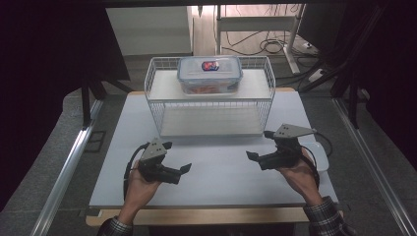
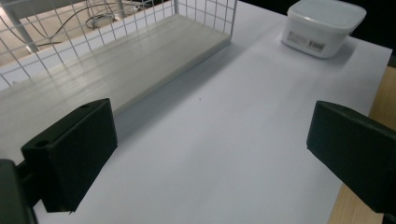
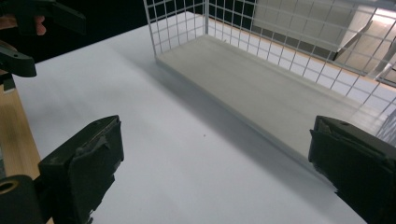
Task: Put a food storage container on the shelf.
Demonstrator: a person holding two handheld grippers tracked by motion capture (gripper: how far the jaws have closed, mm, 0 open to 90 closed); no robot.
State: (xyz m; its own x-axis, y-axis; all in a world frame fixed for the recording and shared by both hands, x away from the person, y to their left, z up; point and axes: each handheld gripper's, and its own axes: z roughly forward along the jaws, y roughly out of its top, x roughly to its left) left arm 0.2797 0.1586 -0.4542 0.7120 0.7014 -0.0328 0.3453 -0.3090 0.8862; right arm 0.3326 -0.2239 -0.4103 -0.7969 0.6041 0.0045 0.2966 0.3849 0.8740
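Note:
A white wire rack [image 1: 156,101] with two shelves stands at the back middle of the white tabletop [image 1: 216,177]. On its top shelf sits a clear lidded box [image 1: 209,73] with a blue-rimmed lid and red contents. My left gripper [image 1: 177,157] hovers open in front of the rack's left end, with nothing between its jaws [image 2: 212,154]. My right gripper [image 1: 259,145] is open and empty near the rack's right end [image 3: 219,170]. Both point inward over the bare tabletop. The rack's lower shelf [image 2: 116,70] [image 3: 261,88] is bare.
A small white lidded tub [image 1: 318,155] [image 2: 322,25] rests on the table's right side, partly behind my right hand. The left gripper [image 3: 28,28] appears far off in the right gripper view. A wooden edge [image 1: 196,215] borders the tabletop's front. Cables lie on the floor beyond.

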